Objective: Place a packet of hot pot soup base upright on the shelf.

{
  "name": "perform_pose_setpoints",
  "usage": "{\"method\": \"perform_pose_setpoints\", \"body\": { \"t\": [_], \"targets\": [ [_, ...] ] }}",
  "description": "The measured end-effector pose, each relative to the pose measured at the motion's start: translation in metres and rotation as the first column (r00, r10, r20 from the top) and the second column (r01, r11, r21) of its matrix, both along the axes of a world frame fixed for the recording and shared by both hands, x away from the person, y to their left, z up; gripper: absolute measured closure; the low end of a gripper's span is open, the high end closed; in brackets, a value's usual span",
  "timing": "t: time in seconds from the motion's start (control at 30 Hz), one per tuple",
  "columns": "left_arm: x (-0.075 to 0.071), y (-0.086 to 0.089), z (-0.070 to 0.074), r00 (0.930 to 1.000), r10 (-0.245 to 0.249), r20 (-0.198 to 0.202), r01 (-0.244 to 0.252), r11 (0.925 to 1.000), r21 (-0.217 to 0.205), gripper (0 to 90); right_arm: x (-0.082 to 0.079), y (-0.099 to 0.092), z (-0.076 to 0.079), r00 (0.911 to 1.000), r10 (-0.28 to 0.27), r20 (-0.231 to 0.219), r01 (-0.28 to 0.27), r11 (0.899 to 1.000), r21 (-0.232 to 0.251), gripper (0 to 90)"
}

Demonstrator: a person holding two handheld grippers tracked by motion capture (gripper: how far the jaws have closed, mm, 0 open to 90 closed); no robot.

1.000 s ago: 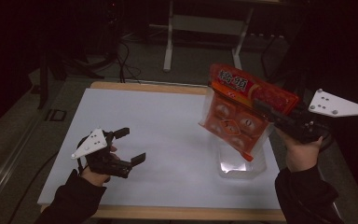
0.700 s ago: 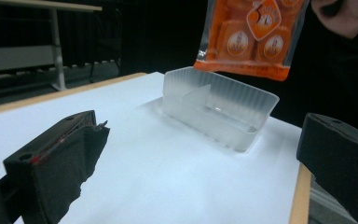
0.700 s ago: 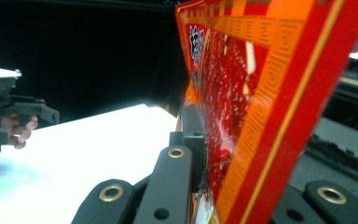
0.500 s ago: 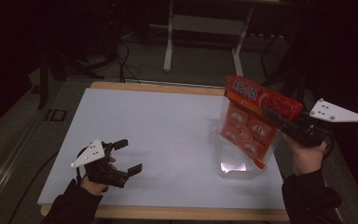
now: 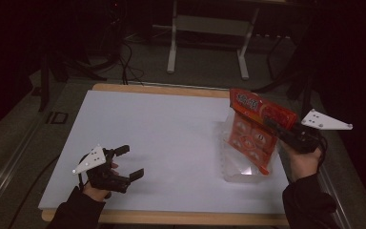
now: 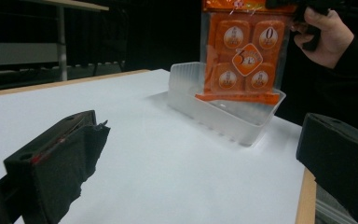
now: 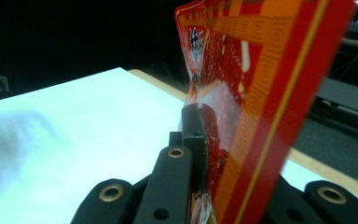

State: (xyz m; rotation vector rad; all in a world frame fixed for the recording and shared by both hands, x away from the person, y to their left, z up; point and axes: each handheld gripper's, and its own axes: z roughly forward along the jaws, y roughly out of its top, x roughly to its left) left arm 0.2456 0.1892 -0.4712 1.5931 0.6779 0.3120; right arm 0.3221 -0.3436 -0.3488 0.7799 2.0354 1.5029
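While my right gripper (image 5: pixel 272 125) clamps it, the orange-red snack packet (image 5: pixel 253 130) of round pieces hangs with its bottom edge in the clear plastic tray (image 5: pixel 240 171). Since the earlier frame I have lowered it; my left gripper (image 5: pixel 127 163), jaws apart, has drawn back.

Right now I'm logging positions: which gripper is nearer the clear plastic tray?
Right. The right gripper holds the orange snack packet over the clear plastic tray; the left gripper sits open across the table.
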Motion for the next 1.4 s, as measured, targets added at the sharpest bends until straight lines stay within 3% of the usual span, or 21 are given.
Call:
{"method": "perform_pose_setpoints", "body": {
  "t": [0.13,0.3,0.57,0.7,0.87,1.2,1.4],
  "targets": [
    [0.000,0.000,-0.003,0.9999,0.010,0.004,-0.010,0.9998,0.017,0.0,0.002,0.000,-0.015,0.9995,-0.015,-0.028,0.015,1.000,0.013,90.0],
    [0.001,0.001,-0.005,0.9999,-0.010,-0.007,0.010,0.9998,-0.014,0.0,0.000,-0.001,-0.031,0.9990,-0.021,-0.040,0.023,0.999,0.043,90.0],
    [0.001,0.000,-0.006,0.9999,-0.010,-0.002,0.010,0.9999,-0.001,0.0,0.000,-0.009,-0.053,0.9969,-0.031,-0.073,0.037,0.996,0.087,90.0],
    [0.001,0.000,-0.007,0.9999,-0.009,-0.006,0.008,1.0000,-0.001,0.0,0.001,-0.016,-0.055,0.9960,-0.053,-0.072,0.060,0.993,0.100,90.0],
    [0.001,0.000,-0.008,1.0000,-0.006,-0.004,0.006,1.0000,0.007,0.0,0.006,-0.019,-0.054,0.9937,-0.086,-0.072,0.092,0.993,0.077,90.0],
    [0.001,0.001,-0.008,1.0000,0.001,-0.010,-0.001,1.0000,-0.001,0.0,0.016,-0.032,-0.058,0.9792,-0.163,-0.120,0.175,0.980,0.093,88.9],
    [0.001,0.001,-0.009,0.9999,-0.001,-0.012,0.001,1.0000,-0.002,0.0,0.018,-0.038,-0.058,0.9674,-0.207,-0.146,0.220,0.972,0.079,76.5]
  ]
}}
